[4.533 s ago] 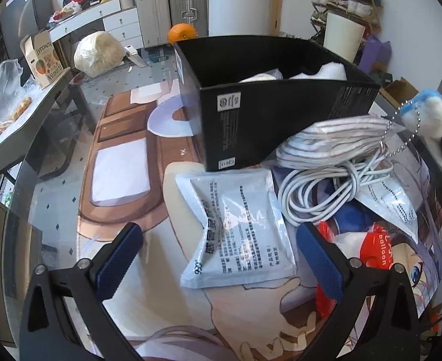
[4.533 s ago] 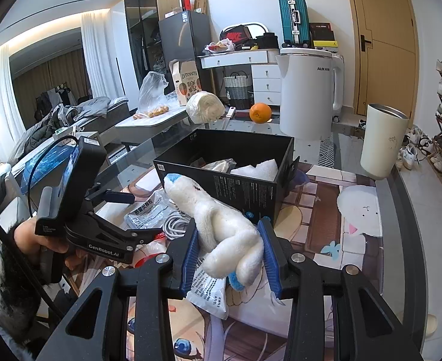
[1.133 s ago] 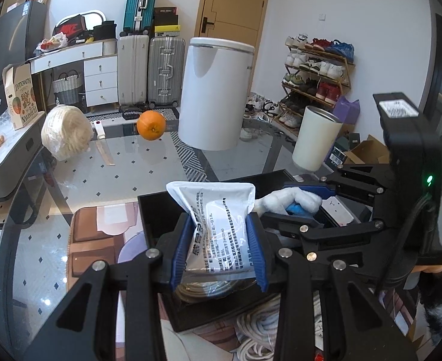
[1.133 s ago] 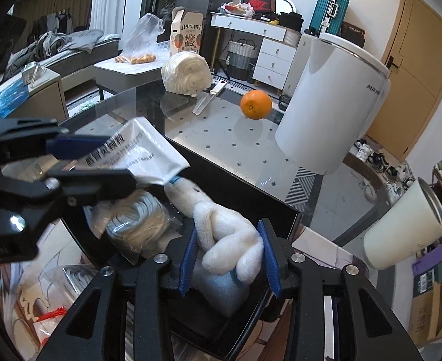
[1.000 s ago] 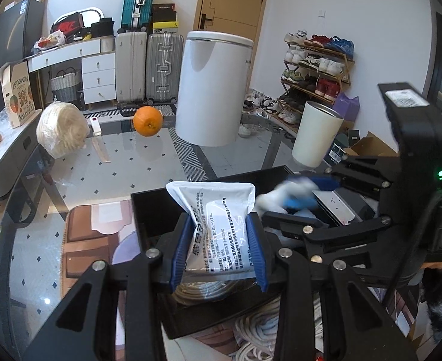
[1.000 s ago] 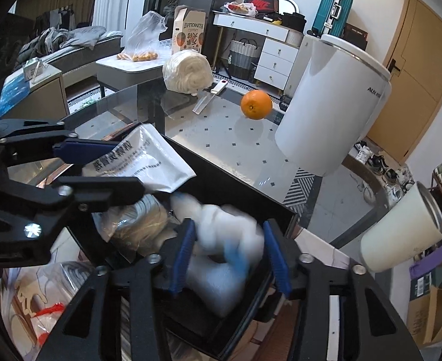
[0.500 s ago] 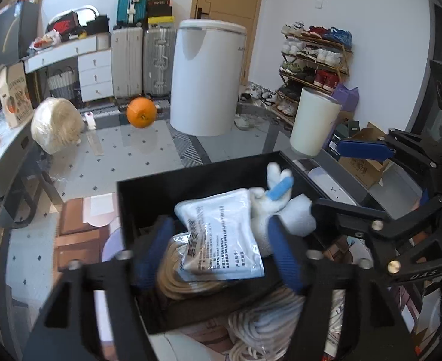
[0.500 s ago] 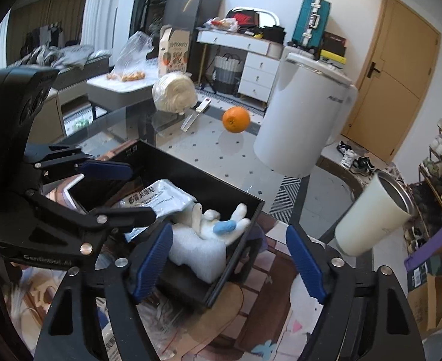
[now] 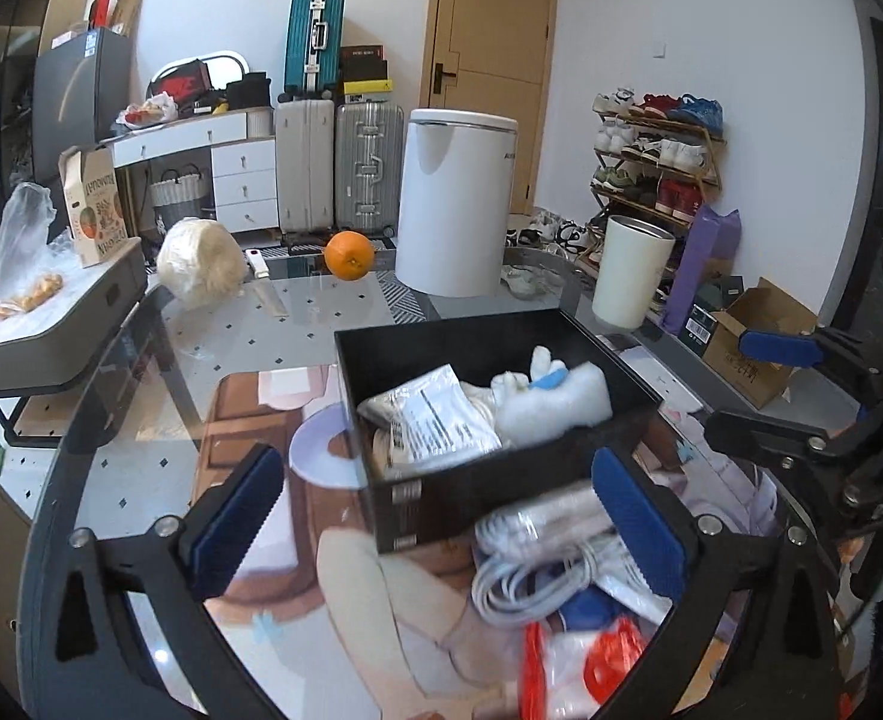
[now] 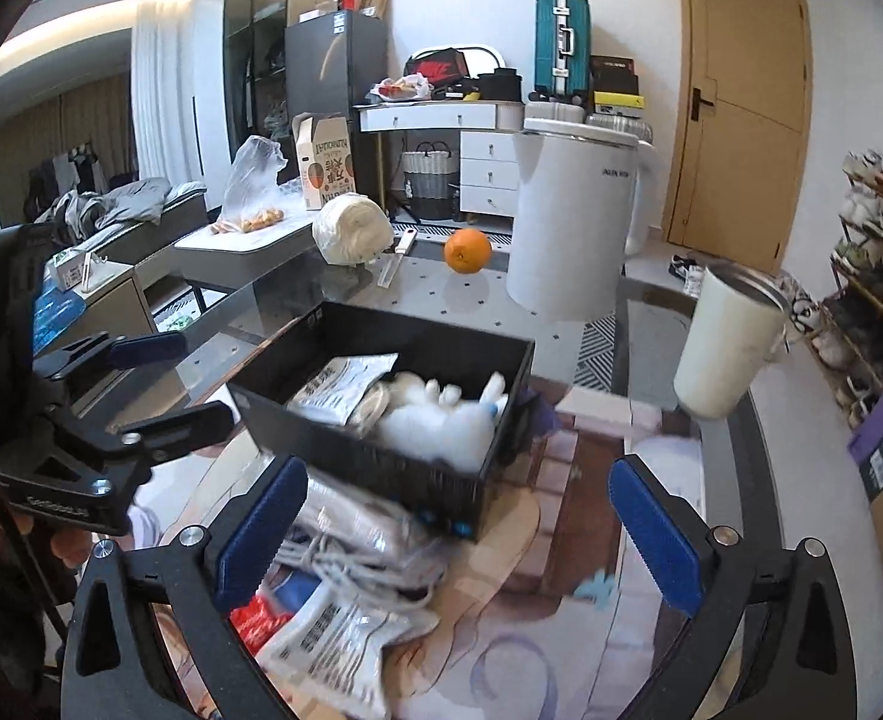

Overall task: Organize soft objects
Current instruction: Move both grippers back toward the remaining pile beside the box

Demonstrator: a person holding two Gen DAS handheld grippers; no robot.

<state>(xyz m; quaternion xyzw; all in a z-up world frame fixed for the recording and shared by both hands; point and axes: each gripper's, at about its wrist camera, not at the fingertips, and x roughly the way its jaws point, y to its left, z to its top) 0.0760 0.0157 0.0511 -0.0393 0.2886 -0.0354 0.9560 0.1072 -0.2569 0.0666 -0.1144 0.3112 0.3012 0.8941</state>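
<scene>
Both the left tongs [image 9: 441,519] and right tongs [image 10: 456,531] are held wide open and empty above the glass worktop [image 9: 321,312]. A black box [image 9: 489,483] is seen on it, with an orange [image 9: 350,255] and suitcases [image 9: 333,168] behind.

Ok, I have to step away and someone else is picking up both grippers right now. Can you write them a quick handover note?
Left gripper: jaws wide open, empty, held in front of the black box.
Right gripper: jaws wide open, empty, also facing the box.
Done: the white plush toy and a grey printed pouch lie inside the box, on a coiled cord.
Left: the pile in front of the box, with a white cable bundle, another printed pouch and a red-and-clear packet. Probably take the cable bundle next, since it lies on top.
</scene>
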